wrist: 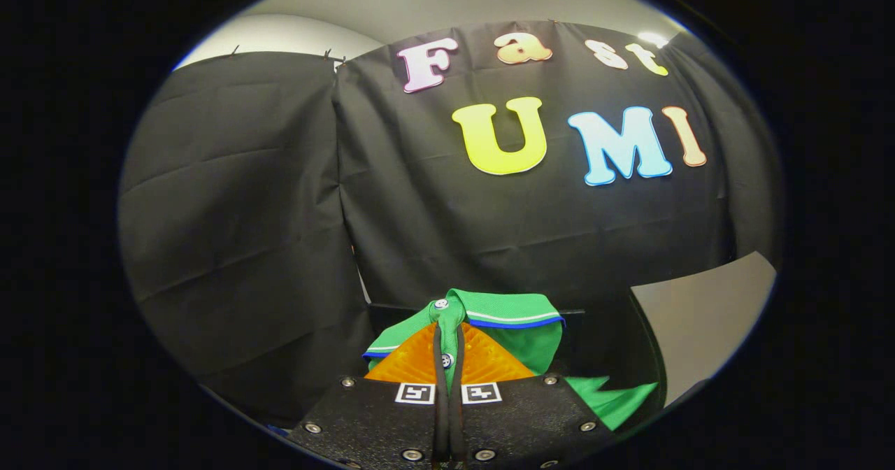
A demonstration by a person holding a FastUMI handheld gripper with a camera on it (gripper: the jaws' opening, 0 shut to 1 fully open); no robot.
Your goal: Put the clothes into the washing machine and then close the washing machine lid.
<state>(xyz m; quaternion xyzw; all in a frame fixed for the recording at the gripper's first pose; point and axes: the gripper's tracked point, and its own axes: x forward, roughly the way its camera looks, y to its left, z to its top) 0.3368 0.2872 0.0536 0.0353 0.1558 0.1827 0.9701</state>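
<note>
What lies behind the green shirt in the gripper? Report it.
The gripper is shut on the green shirt. Behind it hangs the black cloth wall, with a pale surface off to one side. The shirt covers whatever sits directly beneath it.

Gripper (449, 344): black textured body w/ silver screws along edges, two b&w square markers at centre, orange ribbed fingers (409, 365) edged w/ black rubber strips.
</note>
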